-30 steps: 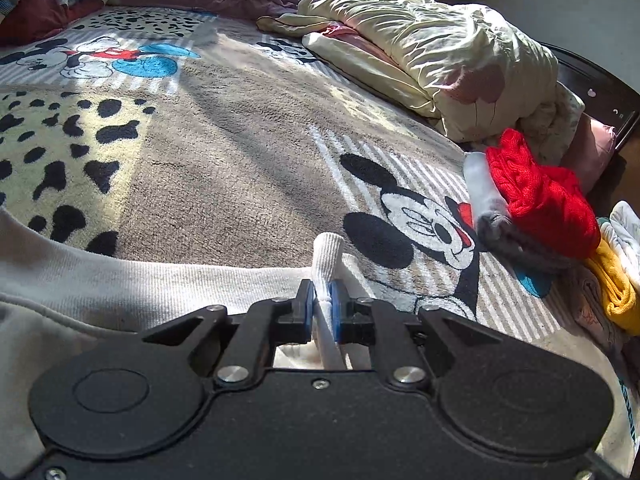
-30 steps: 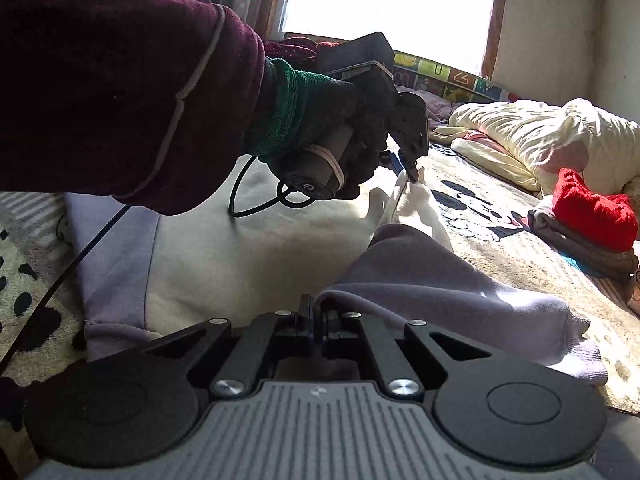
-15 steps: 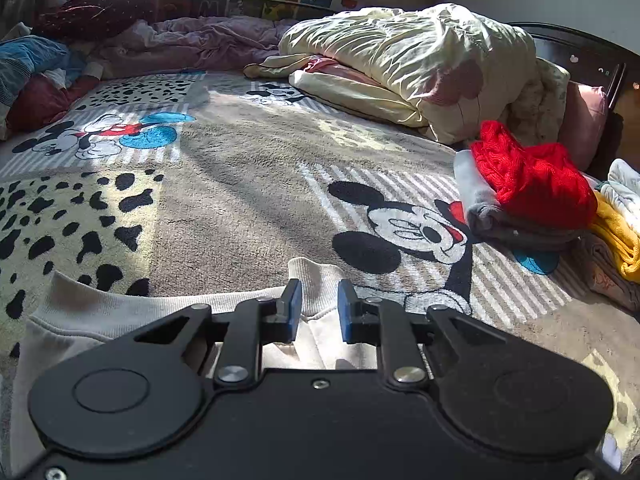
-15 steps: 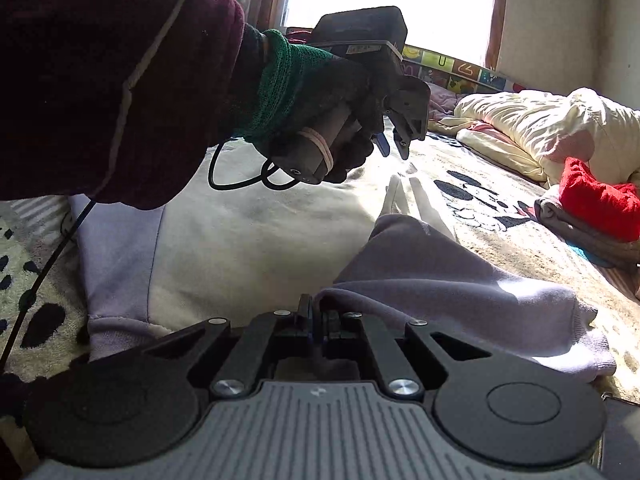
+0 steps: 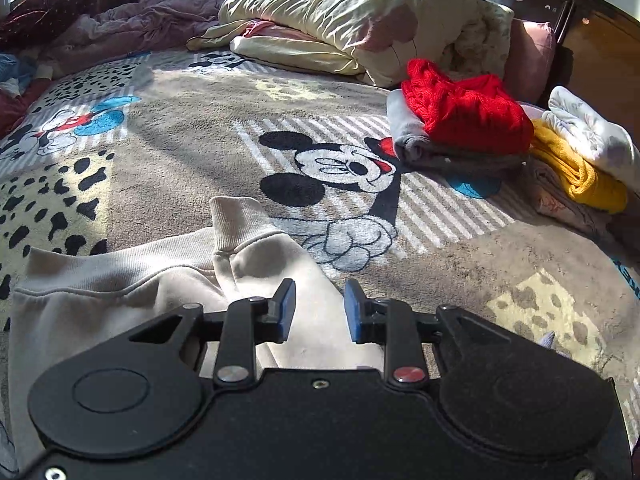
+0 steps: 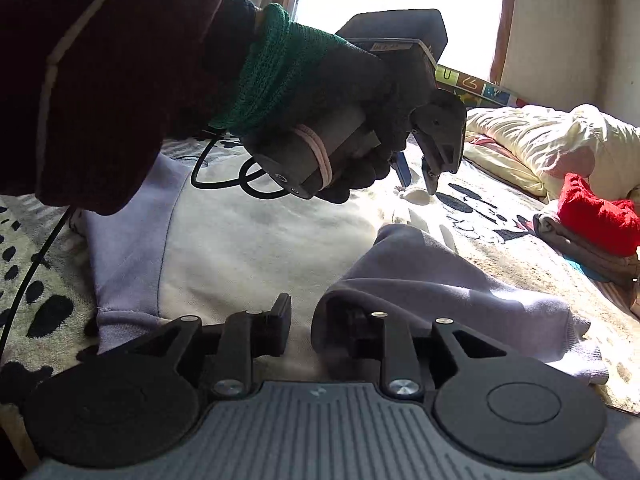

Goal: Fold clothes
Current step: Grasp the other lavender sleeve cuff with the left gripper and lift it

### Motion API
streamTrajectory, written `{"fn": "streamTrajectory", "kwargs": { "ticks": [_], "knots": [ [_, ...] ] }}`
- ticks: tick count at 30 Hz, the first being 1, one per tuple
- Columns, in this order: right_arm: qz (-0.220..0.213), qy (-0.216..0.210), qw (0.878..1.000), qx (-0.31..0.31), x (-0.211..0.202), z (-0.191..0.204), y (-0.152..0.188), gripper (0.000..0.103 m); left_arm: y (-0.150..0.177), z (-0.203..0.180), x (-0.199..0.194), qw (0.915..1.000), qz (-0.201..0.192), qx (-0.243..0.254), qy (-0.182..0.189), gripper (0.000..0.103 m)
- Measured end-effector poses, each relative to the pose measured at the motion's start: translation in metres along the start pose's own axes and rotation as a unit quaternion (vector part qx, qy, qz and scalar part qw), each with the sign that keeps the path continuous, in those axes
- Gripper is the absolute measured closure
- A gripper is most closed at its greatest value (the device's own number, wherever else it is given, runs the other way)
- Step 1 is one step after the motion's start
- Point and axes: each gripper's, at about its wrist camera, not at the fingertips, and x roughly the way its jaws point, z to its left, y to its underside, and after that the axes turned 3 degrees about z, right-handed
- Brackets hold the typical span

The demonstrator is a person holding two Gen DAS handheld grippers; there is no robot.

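Cream-and-lavender sweatshirt lies flat on the cartoon-mouse plush blanket, lavender sleeve folded over the body. Left gripper has jaws apart, above the cream ribbed cuff, gripping nothing. Right gripper has jaws apart too, its right finger tucked under the sleeve fold. Red knitted sweater tops a folded pile far right.

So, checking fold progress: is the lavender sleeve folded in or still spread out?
Folded in. The lavender sleeve lies across the cream sweatshirt body, cuff toward the blanket, beside the open right gripper.
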Motion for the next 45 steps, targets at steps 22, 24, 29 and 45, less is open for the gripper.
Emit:
{"fn": "streamTrajectory", "kwargs": {
  "ticks": [22, 24, 29, 45],
  "knots": [
    [0.009, 0.004, 0.999, 0.036, -0.026, -0.016, 0.018, 0.058, -0.023, -0.164, 0.079, 0.9314, 0.224, 0.237, 0.162, 0.07],
    [0.01, 0.003, 0.999, 0.038, -0.025, -0.017, 0.02, 0.058, -0.023, -0.163, 0.077, 0.9313, 0.219, 0.241, 0.164, 0.094],
    [0.014, 0.001, 0.999, 0.043, -0.023, -0.018, 0.02, 0.058, -0.031, -0.126, 0.01, 0.9511, 0.107, 0.184, 0.224, 0.096],
    [-0.011, 0.005, 0.997, 0.07, -0.032, -0.025, 0.023, 0.057, 0.01, 0.066, -0.124, 0.9541, -0.16, -0.078, 0.241, 0.096]
  ]
}}
